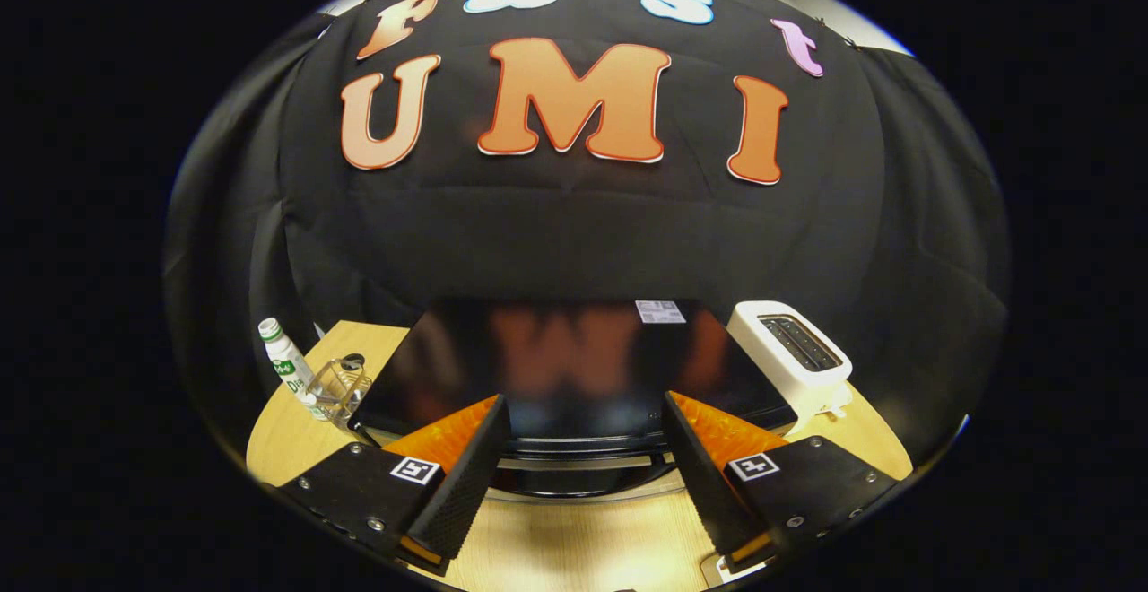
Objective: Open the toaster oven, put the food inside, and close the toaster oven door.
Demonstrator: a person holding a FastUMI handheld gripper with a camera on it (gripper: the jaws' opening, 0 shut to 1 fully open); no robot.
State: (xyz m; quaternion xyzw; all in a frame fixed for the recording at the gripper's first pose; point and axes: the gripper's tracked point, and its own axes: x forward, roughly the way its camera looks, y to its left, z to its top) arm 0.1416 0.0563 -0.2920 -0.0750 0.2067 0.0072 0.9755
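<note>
The toaster oven is a black box with a glossy top, standing on the wooden table just ahead of my fingers. I look down on its top from above and in front. A silver bar, likely the door handle, runs along its front between my fingertips. My gripper is open, its two black ribbed fingers spread wide with only the oven's front edge and table between them. I cannot see the food.
A white pop-up toaster stands right of the oven, close beside it. To the oven's left are a clear glass jar and a small white bottle with a green label. Black cloth walls the booth behind.
</note>
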